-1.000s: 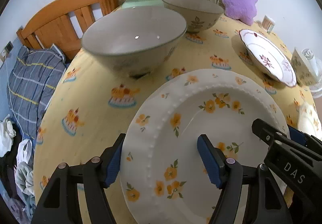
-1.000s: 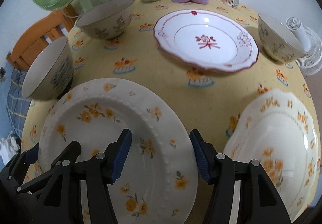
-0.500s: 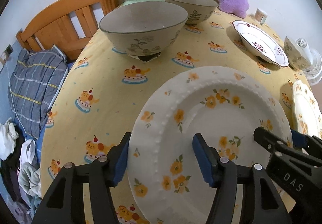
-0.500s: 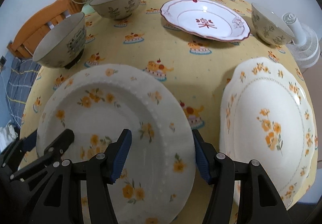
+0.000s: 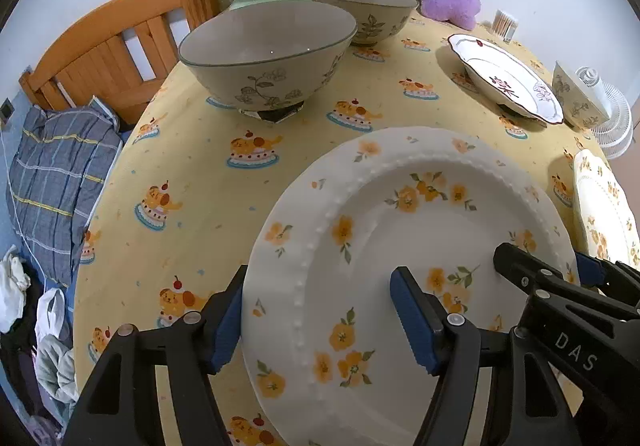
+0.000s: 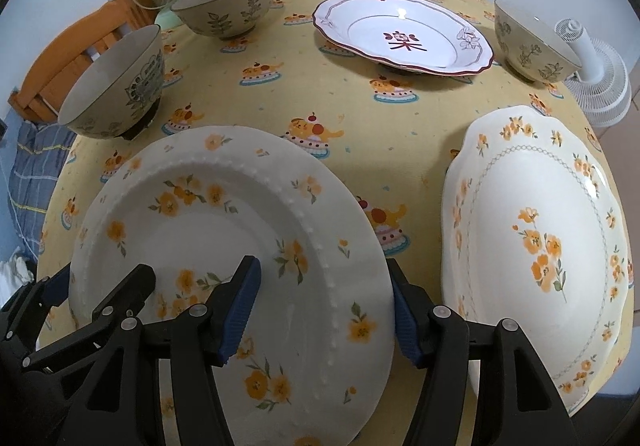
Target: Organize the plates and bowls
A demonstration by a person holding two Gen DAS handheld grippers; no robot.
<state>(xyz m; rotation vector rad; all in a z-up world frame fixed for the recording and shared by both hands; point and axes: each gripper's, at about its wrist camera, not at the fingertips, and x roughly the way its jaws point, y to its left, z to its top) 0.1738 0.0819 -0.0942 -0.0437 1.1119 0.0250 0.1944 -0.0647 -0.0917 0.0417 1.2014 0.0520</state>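
Both your grippers straddle the same beaded white plate (image 6: 224, 238) with orange flowers, which sits at the near edge of the round yellow table (image 6: 360, 117), at about six o'clock on it. Your left gripper (image 5: 316, 320) brackets the plate's rim at nine o'clock: one blue pad outside the edge, one over the plate's well. Its jaws are opening, about half spread, with the rim between them and no clear squeeze visible. Your right gripper (image 6: 324, 310) brackets the opposite rim at three o'clock in the same way, jaws also opening, roughly half wide, pads apparently not pressing. A scalloped flowered plate (image 6: 536, 246) lies just beside, at three o'clock from the beaded one, nearest your right hand. A red-trimmed plate (image 6: 404, 33) sits at twelve o'clock, well apart. Three grey floral bowls stand around the far side: one (image 6: 116, 85) at ten o'clock, one (image 6: 228, 1) at eleven, one (image 6: 528, 41) at two. The coming move likely turns on that rightward gap.
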